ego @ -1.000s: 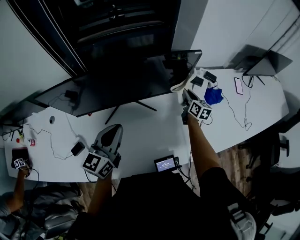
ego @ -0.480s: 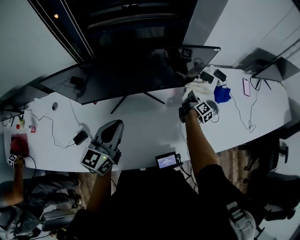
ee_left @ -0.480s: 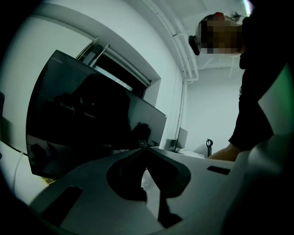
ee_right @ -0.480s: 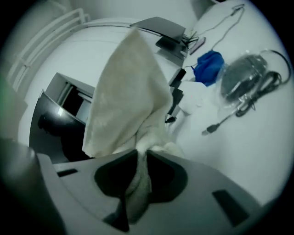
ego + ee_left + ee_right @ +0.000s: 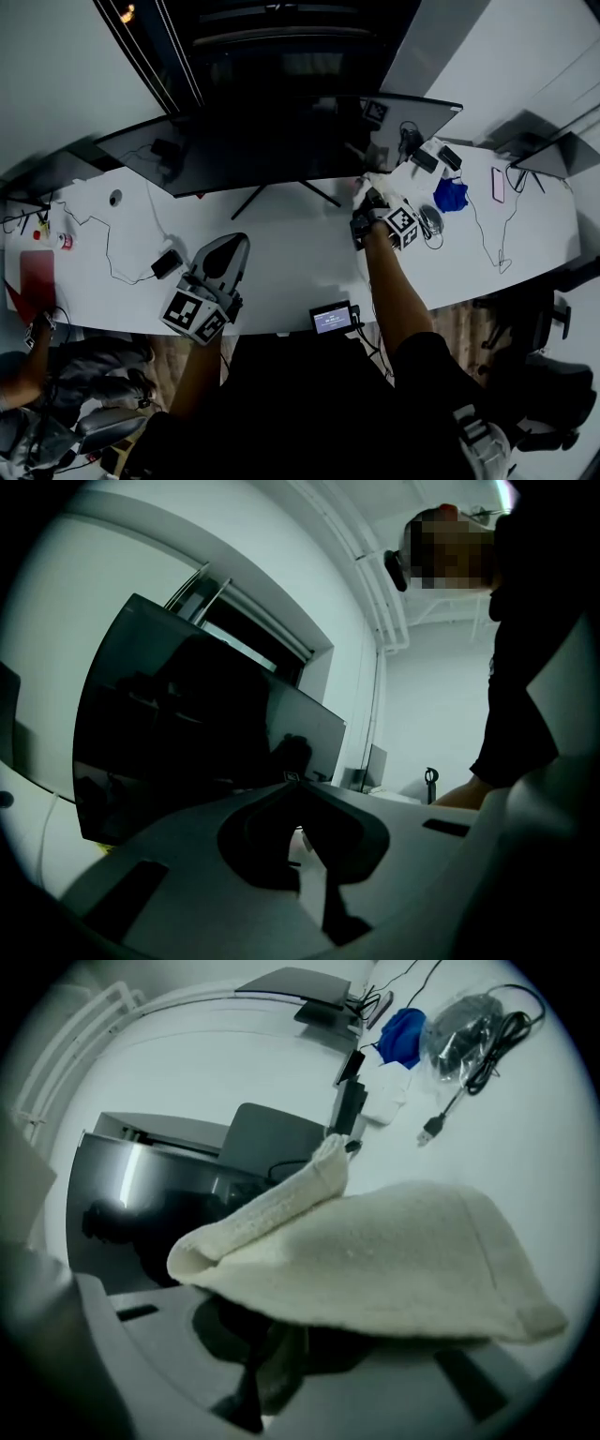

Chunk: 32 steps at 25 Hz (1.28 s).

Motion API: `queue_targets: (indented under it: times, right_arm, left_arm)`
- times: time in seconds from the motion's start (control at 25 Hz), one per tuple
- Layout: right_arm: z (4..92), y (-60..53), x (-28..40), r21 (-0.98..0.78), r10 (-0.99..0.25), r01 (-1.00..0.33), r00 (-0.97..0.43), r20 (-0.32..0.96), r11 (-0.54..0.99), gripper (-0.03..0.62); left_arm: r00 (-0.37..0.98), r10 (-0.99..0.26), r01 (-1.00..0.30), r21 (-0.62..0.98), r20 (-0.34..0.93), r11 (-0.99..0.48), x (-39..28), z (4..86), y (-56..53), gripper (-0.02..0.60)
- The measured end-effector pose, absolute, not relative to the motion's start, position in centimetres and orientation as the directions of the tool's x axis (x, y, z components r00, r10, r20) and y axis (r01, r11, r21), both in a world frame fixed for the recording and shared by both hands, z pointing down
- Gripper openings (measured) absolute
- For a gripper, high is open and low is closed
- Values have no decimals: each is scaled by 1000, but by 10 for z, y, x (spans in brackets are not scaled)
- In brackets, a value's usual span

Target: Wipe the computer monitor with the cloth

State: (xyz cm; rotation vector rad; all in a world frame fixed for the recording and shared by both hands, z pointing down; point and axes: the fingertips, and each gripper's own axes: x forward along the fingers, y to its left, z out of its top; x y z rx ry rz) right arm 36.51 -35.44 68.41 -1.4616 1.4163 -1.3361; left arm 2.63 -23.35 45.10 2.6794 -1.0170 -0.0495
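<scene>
A wide dark monitor (image 5: pixel 281 150) stands on thin legs at the back of the white desk (image 5: pixel 291 253). My right gripper (image 5: pixel 367 195) is shut on a cream cloth (image 5: pixel 373 182), close in front of the screen's right part. In the right gripper view the folded cloth (image 5: pixel 375 1260) drapes over the jaws and hides their tips, with the monitor (image 5: pixel 141 1204) beyond it to the left. My left gripper (image 5: pixel 232 246) rests shut and holding nothing near the desk's front edge, left of centre. In the left gripper view its jaws meet (image 5: pixel 292 786) below the monitor (image 5: pixel 187 733).
Right of the cloth lie a blue bundle (image 5: pixel 451 195), a bagged cable (image 5: pixel 431 221), a phone (image 5: pixel 497 185) and a laptop (image 5: pixel 562 155). A small screen device (image 5: pixel 331 320) sits at the front edge. Cables and an adapter (image 5: pixel 167 264) lie at left. Another person (image 5: pixel 37 375) sits lower left.
My right gripper has carried the cloth left, toward the monitor's right part. The head view has shifted. My left gripper has hardly moved.
</scene>
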Motion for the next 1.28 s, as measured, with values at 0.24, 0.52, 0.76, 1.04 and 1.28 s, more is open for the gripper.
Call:
queue_targets:
  times: [0.24, 0.52, 0.76, 1.04, 1.28]
  right_arm:
    - [683, -356, 327, -946, -957, -285, -191, 217, -157, 67]
    - [682, -359, 279, -940, -940, -305, -250, 233, -152, 67]
    - [682, -364, 241, -933, -922, -329, -298, 247, -144, 67]
    - [684, -367, 192, -933, -895, -333, -362, 260, -136, 66]
    - [685, -371, 148, -933, -869, -338, -416, 268, -126, 66]
  left_arm:
    - [733, -678, -664, 268, 52, -698, 3, 450, -234, -8]
    - [707, -706, -687, 280, 43, -671, -35, 452, -235, -6]
    - [689, -724, -702, 285, 39, -653, -63, 453, -238, -8]
    - [667, -744, -720, 290, 42, -630, -91, 456, -240, -8]
    - [647, -761, -735, 296, 36, -611, -117, 458, -239, -6]
